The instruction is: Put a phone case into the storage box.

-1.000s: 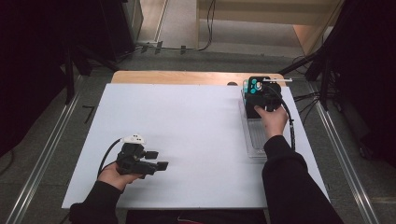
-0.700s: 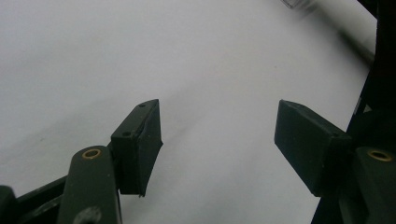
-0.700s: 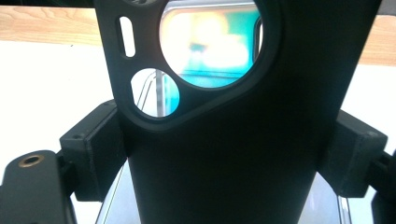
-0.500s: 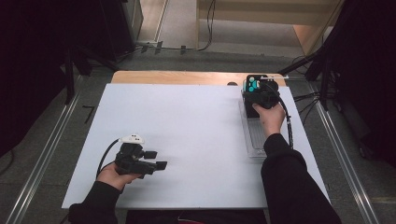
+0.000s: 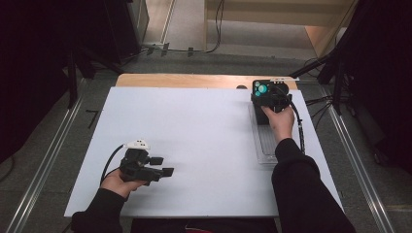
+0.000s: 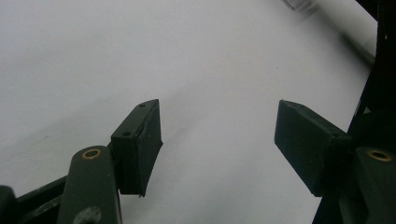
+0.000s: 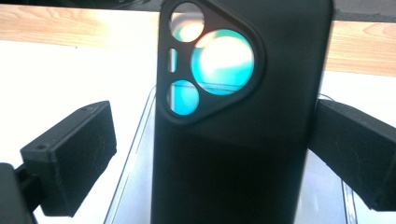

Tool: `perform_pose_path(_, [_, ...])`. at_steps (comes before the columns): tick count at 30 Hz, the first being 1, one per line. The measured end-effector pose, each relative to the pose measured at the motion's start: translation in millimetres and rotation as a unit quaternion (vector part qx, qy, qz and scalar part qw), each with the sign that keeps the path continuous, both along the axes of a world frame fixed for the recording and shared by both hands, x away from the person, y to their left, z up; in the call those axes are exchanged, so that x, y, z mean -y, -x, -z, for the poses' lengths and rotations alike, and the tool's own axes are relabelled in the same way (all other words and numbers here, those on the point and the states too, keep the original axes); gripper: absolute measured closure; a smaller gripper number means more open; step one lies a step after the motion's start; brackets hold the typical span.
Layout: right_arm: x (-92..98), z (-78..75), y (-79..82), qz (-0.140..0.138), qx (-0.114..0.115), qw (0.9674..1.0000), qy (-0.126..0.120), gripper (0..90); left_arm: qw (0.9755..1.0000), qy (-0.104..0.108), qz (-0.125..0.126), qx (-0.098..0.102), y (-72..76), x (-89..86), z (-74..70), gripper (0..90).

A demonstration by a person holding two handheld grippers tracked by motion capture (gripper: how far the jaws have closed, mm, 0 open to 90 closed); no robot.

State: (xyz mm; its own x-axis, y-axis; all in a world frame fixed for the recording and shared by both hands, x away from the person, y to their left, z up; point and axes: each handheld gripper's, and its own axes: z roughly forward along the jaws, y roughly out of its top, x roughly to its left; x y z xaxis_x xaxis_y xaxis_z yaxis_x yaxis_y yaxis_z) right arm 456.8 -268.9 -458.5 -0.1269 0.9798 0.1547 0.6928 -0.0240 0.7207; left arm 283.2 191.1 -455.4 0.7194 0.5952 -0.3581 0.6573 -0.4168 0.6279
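Observation:
A black phone case point(image 5: 262, 89) with teal-glinting camera cutouts lies at the far end of a clear plastic tray point(image 5: 267, 145) on the table's right side. My right gripper point(image 5: 269, 99) is over it, open. In the right gripper view the case point(image 7: 243, 140) stands between the jaws: the right jaw is against its edge and the left jaw is a gap away. My left gripper point(image 5: 163, 165) rests near the front left of the white table point(image 5: 194, 126), open, with nothing between its fingers point(image 6: 140, 140).
A strip of bare wood point(image 5: 184, 80) runs along the table's far edge. Metal rails and dark stands flank the table on both sides. Cables trail past the right edge point(image 5: 301, 131).
The right hand and gripper have edged slightly left and farther along the tray around the case. The left gripper has barely moved.

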Motion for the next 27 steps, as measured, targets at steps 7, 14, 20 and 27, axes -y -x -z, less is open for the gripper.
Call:
perform_pose_path(7, [-0.3, -7.6, 4.5, -0.007, 0.002, 1.0, 0.0, 0.0, 1.0, 0.001, -0.002, 0.0, -0.4, -0.8, 0.0, 31.8])
perform_pose_path(14, [-8.7, -25.7, 15.1, -0.023, -0.001, 0.9997, 0.003, 0.0, 1.0, 0.003, -0.002, -0.001, -1.0, -2.0, -0.5, 31.8])
perform_pose_path(20, [-20.5, -36.8, 20.8, -0.058, -0.013, 0.9982, -0.002, 0.0, 1.0, 0.005, -0.005, -0.001, -1.8, -3.8, -1.1, 31.8])
perform_pose_path(27, [-35.4, -40.9, 24.9, -0.102, -0.02, 0.9943, -0.024, 0.0, 1.0, 0.005, -0.004, -0.002, -2.2, -5.5, -2.0, 31.8])
